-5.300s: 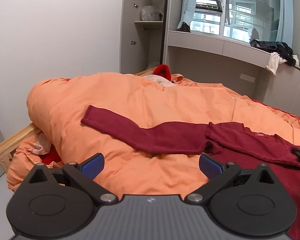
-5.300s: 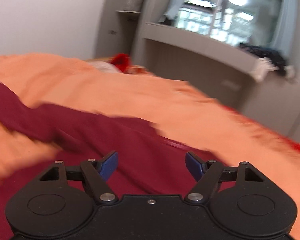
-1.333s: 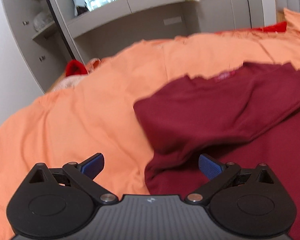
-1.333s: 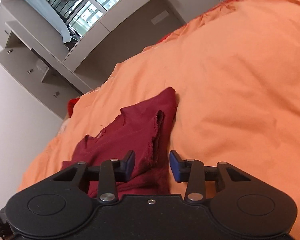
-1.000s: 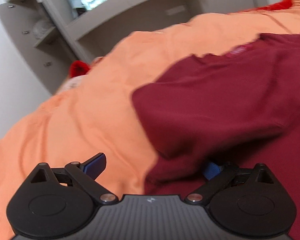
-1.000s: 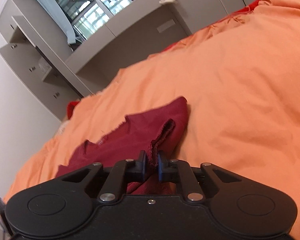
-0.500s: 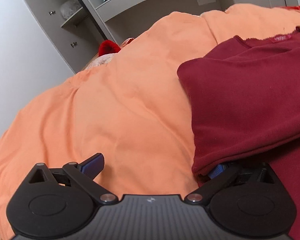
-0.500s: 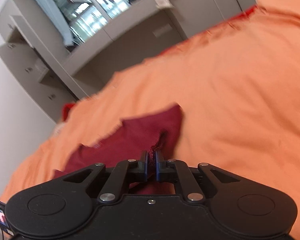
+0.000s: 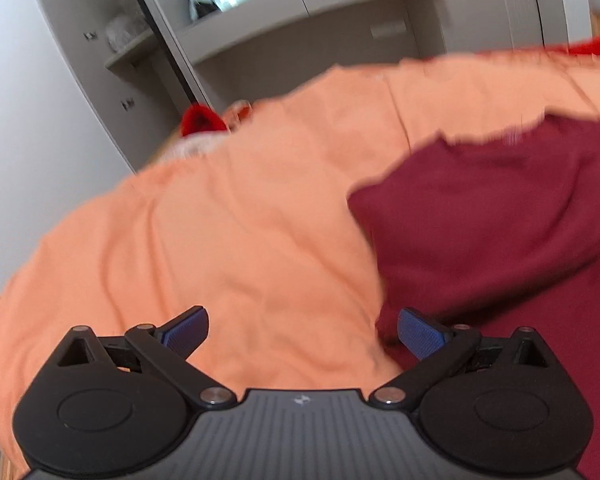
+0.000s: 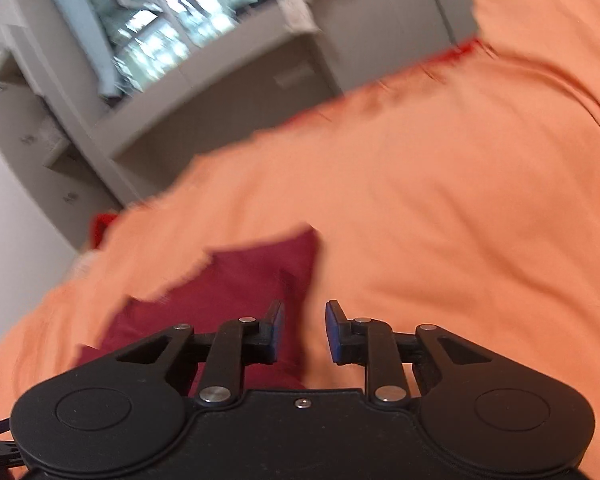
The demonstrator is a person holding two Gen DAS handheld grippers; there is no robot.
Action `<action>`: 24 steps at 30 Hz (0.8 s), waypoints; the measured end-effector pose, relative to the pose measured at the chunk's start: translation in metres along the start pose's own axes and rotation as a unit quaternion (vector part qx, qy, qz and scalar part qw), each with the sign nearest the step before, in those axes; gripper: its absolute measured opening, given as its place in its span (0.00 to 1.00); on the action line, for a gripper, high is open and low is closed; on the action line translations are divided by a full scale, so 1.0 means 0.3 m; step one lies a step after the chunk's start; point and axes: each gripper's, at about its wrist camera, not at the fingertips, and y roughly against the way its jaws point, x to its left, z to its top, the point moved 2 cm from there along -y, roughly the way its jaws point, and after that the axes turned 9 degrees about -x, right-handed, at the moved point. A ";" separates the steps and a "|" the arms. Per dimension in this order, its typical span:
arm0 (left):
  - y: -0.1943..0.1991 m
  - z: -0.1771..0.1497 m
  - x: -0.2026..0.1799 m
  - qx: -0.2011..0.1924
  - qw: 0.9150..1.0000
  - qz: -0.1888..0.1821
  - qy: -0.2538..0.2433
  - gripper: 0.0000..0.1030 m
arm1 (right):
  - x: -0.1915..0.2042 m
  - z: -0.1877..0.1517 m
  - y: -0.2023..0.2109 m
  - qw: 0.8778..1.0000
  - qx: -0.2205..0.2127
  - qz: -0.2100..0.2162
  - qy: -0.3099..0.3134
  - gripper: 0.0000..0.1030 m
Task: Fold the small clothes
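Observation:
A dark red long-sleeved top [image 9: 500,216] lies partly folded on the orange duvet [image 9: 236,240]. In the left wrist view my left gripper [image 9: 302,330] is open and empty, its right fingertip at the garment's near left edge. In the right wrist view the same top [image 10: 236,280] lies ahead and to the left. My right gripper [image 10: 304,330] is open a little, with the garment's right edge just below and between its fingers, no cloth pinched. Both views are motion-blurred.
Grey built-in cabinets and a window ledge [image 9: 300,20] stand beyond the bed. A red item [image 9: 200,120] lies at the head of the bed. The orange duvet [image 10: 460,200] stretches to the right of the top.
My right gripper, shut on the garment's edge half a second ago, has opened and let it go. My left gripper has pulled back from under the fold and stays open.

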 end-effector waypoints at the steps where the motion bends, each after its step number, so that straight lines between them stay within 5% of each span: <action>1: 0.011 0.019 0.006 -0.013 1.000 -0.001 0.021 1.00 | 0.019 0.005 0.007 1.000 -0.007 0.030 -0.004 0.25; 4: -0.052 0.056 -0.019 -0.014 0.998 -0.017 0.065 1.00 | 0.065 -0.020 -0.019 0.997 0.000 0.076 0.010 0.25; 8: -0.228 0.020 -0.125 0.047 0.999 0.025 0.002 1.00 | 0.056 -0.102 -0.112 0.996 0.058 0.060 0.014 0.23; 11: -0.245 -0.014 -0.123 0.045 0.999 0.019 0.011 0.96 | 0.042 -0.144 -0.127 0.995 0.079 0.043 0.036 0.21; 16: 0.060 -0.024 -0.049 -0.022 0.999 -0.036 0.034 1.00 | 0.121 -0.109 0.071 0.990 0.026 0.087 0.109 0.51; 20: 0.396 -0.126 -0.068 -0.062 0.994 -0.093 -0.001 1.00 | 0.206 -0.124 0.341 0.981 0.003 0.134 0.138 0.94; 24: 0.626 -0.297 -0.114 -0.049 0.979 -0.198 -0.025 1.00 | 0.204 -0.280 0.597 0.976 0.029 0.188 0.106 0.94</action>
